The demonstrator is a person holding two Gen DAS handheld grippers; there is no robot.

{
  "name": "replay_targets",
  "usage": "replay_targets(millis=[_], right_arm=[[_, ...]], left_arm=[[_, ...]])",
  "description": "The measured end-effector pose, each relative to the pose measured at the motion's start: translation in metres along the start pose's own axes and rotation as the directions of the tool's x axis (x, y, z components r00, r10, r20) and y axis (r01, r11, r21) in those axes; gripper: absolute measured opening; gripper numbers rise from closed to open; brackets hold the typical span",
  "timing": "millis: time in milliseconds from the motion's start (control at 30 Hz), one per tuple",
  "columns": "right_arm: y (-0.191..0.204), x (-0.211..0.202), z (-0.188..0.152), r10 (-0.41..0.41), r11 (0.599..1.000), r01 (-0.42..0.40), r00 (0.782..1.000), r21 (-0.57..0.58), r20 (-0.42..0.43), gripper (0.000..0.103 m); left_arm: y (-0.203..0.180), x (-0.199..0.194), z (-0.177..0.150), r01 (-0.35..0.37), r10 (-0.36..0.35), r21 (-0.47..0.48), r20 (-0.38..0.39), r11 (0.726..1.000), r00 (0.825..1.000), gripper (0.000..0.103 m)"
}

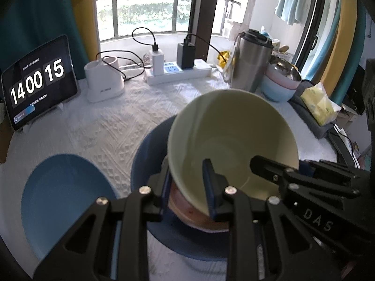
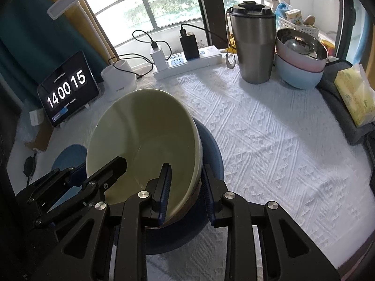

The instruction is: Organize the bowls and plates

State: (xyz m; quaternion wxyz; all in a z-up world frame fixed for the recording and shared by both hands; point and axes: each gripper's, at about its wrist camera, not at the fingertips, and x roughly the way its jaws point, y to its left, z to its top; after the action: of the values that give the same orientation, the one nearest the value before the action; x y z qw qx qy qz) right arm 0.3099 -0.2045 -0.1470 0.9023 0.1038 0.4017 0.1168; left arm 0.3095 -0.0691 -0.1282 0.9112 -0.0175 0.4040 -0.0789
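A pale green bowl (image 1: 232, 135) is held tilted above a dark blue plate (image 1: 150, 154); a brownish bowl (image 1: 187, 210) shows beneath it. My left gripper (image 1: 187, 187) is shut on the green bowl's left rim. My right gripper (image 2: 186, 187) is shut on its right rim, over the dark blue plate (image 2: 211, 149); the green bowl (image 2: 140, 138) fills that view's centre. A light blue plate (image 1: 65, 201) lies to the left on the white cloth, partly seen in the right wrist view (image 2: 70, 154).
At the back stand a tablet clock (image 1: 37, 82), a white holder (image 1: 103, 82), a power strip (image 1: 178, 72) with chargers, a steel tumbler (image 2: 254, 44) and stacked bowls (image 2: 301, 58). A tissue pack (image 2: 354, 93) lies on a grey case at the right edge.
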Motion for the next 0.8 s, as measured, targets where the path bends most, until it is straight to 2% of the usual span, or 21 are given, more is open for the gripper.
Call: replay_targets(millis=[800], right_arm=[[0.006, 0.007, 0.0, -0.016, 0.999, 0.015, 0.999, -0.029, -0.032, 0.028]], left_arm=[[0.011, 0.009, -0.006, -0.029, 0.029, 0.014, -0.03, 0.999, 0.999, 0.028]])
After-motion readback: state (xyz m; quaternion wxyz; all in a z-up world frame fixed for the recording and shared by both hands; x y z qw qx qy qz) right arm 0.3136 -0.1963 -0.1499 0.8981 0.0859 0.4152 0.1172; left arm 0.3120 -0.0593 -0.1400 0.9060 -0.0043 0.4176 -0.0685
